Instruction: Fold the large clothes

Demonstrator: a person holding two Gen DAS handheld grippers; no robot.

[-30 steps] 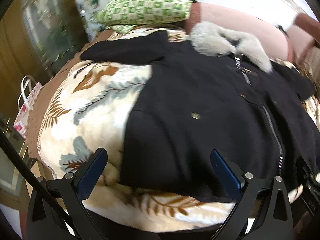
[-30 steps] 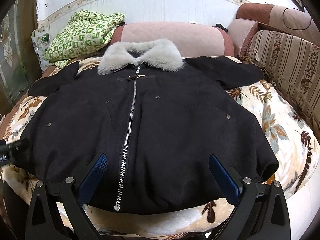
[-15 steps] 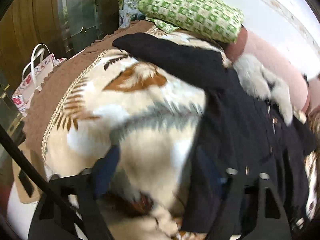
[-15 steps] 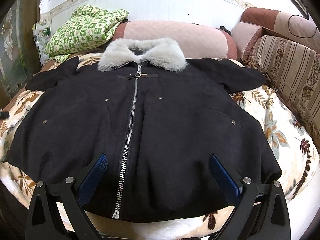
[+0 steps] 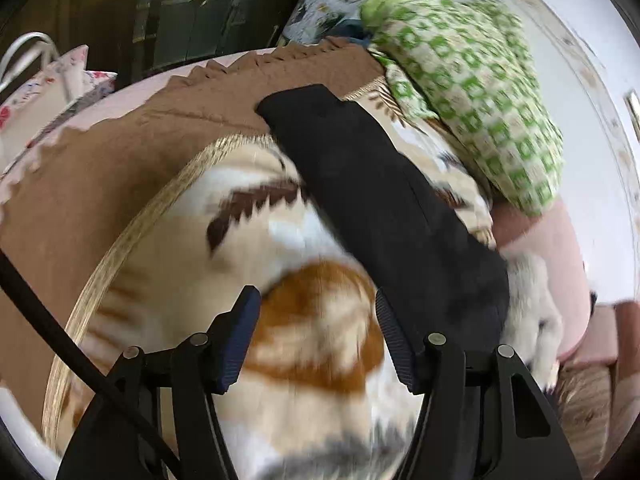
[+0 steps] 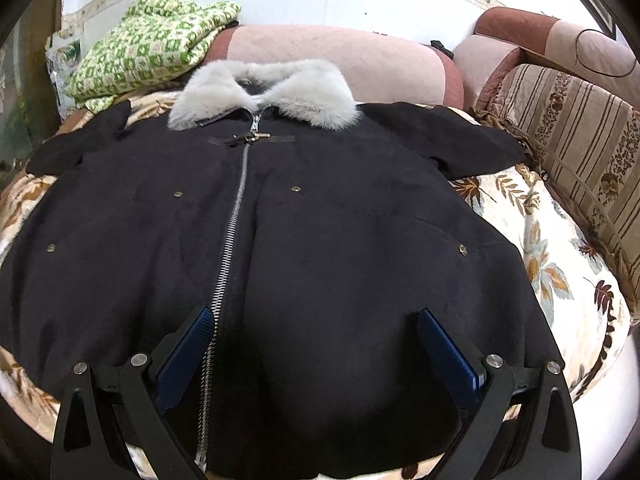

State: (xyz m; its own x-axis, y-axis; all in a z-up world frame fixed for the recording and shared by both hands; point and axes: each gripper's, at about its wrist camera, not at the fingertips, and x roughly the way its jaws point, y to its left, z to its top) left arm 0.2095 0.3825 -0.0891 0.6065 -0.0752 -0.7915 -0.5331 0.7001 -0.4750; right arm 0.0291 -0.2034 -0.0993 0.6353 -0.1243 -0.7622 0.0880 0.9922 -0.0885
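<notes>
Both our grippers, left (image 5: pixel 318 334) and right (image 6: pixel 316 350), gape empty; the black fur-collared zip coat's sleeve (image 5: pixel 372 184) lies beyond our left jaws, so a shallow pinch risks snagging the leaf-print blanket (image 5: pixel 192 256).

Soft, even daylight; the left wrist view smears with motion blur (right stays sharp), fisheye edges bending darkly.

Blanket (image 5: pixel 304 344) motion-blurred; coat (image 6: pixel 320 260) hem cut off
</notes>
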